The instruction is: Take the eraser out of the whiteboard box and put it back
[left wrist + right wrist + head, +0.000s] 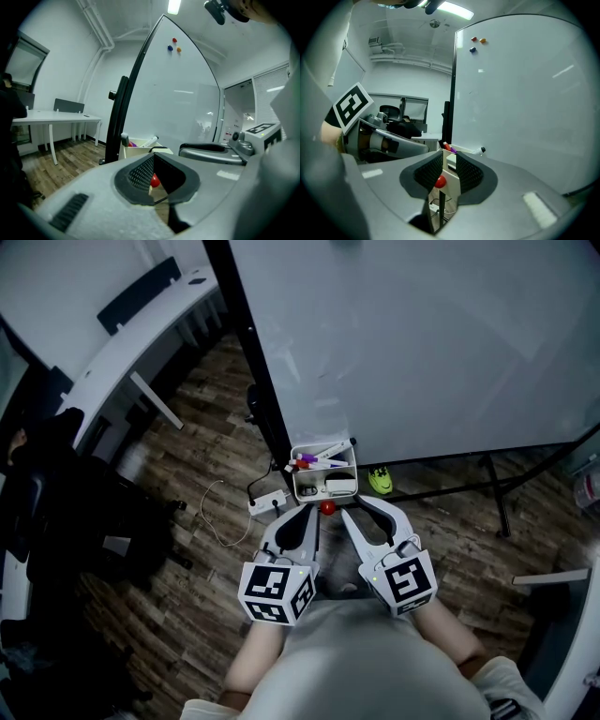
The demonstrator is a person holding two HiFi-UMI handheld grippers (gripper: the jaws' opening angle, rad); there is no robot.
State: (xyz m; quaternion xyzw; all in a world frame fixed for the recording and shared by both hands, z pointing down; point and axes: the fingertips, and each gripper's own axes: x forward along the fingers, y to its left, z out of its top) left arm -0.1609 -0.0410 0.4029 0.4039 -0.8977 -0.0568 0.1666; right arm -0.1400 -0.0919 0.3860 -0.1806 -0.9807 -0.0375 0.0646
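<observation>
My left gripper (311, 514) is pinched together with nothing in it, parked just short of the whiteboard box (295, 480). My right gripper (361, 508) is partway apart, tips right up at the box's near edge. The white front wall with its little red ball (326, 507) shows in the gap, but the pads aren't squeezing anything as far as I can see. The eraser (339, 487) is lying inside, near right corner. Markers (319, 458) sit along the far edge, against the whiteboard (422, 343).
</observation>
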